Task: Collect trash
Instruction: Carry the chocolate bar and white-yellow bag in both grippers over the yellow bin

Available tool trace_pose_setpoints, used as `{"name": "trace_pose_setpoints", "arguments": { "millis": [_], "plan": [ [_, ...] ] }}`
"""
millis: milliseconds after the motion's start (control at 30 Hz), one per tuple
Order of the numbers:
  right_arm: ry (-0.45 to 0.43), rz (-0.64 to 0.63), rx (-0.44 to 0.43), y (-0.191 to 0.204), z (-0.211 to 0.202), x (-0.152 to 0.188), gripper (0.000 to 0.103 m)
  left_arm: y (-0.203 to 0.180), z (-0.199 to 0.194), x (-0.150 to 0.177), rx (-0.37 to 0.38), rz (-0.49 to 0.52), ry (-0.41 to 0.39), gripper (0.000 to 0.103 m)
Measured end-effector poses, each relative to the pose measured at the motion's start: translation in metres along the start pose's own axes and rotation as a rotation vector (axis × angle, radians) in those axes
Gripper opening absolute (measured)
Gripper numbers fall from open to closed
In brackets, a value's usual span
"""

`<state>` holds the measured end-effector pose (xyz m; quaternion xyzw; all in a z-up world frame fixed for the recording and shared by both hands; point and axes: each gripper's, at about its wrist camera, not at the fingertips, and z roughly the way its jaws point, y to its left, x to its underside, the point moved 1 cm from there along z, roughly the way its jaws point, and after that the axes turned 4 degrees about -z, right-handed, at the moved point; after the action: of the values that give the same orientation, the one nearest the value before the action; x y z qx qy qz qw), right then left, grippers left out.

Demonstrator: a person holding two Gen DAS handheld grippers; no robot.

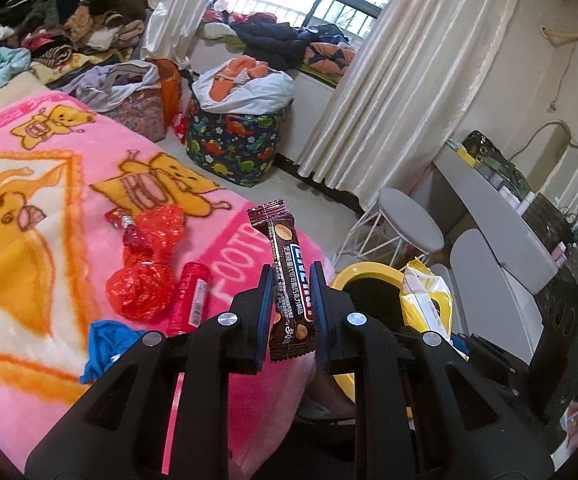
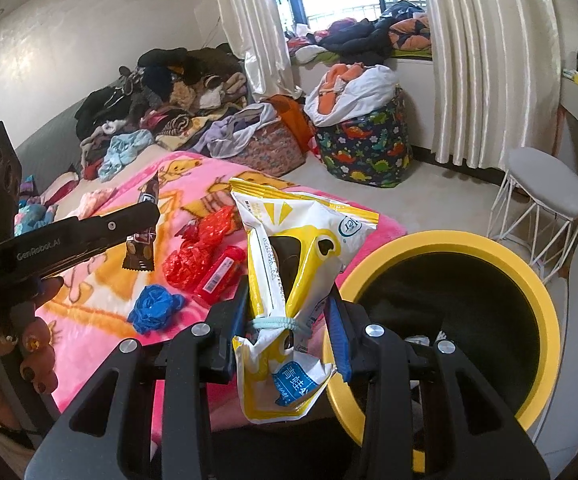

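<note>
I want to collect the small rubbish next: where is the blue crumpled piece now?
In the right wrist view, the blue crumpled piece lies on the pink blanket, lower left of centre, just left of the red tube and below the red wrapper.

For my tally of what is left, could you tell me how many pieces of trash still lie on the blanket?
3: red wrapper in the middle, red tube right beside it, blue wad nearest the camera. More may be hidden behind the grippers.
</note>
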<state>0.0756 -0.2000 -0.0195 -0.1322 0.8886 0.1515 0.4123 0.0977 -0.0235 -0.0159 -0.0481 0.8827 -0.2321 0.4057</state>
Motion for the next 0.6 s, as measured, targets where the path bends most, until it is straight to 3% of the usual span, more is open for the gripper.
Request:
{"name": "trace_pose_setpoints", "arguments": {
  "millis": [600],
  "plan": [
    [-0.025, 0.097, 0.058, -0.038, -0.015, 0.011, 0.034, -0.032, 0.016, 0.012, 0.039, 0.058, 0.033, 0.013]
  ]
}}
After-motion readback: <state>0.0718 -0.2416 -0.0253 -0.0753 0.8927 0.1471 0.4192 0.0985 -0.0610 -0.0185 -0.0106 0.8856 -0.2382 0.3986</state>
